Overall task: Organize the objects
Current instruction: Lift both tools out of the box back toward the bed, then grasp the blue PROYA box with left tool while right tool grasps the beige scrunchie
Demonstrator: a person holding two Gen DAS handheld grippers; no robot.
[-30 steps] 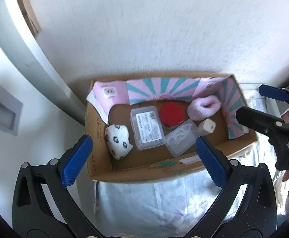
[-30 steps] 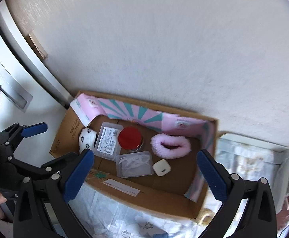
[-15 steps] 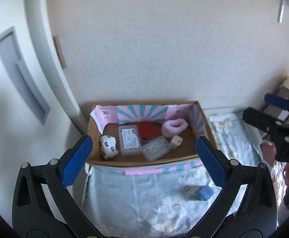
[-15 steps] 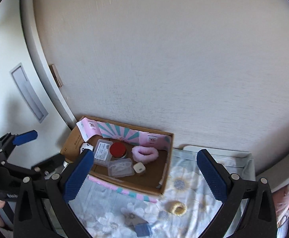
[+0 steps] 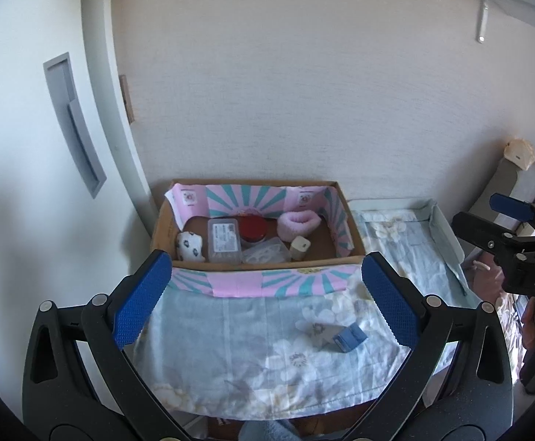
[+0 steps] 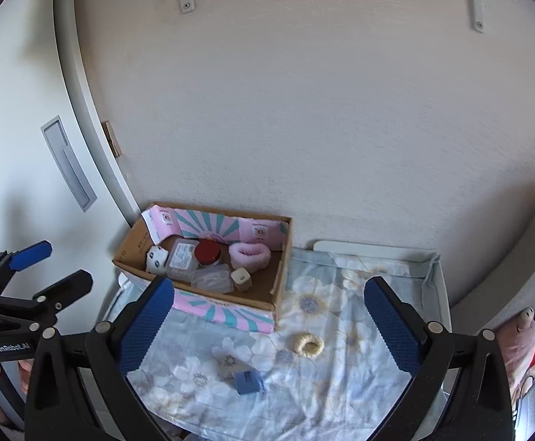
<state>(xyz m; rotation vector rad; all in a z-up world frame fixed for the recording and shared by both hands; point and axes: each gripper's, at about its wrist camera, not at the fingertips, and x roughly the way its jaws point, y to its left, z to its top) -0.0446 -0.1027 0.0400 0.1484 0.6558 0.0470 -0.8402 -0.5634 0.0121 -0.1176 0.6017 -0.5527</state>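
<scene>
With both the left gripper (image 5: 264,294) and right gripper (image 6: 267,316) spread and empty, the small blue box (image 6: 249,382) on the near cloth (image 6: 341,330) looks light and stiff, best pinched across its flat sides.

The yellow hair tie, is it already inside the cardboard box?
No, the yellow hair tie lies on the floral cloth, outside the cardboard box.

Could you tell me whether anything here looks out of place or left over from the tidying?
Yes: two things lie loose on the floral cloth, outside the cardboard box that holds the rest: a small blue box near the front edge and a cream scrunchie right of the box. Nothing looks spilled or damaged.
</scene>
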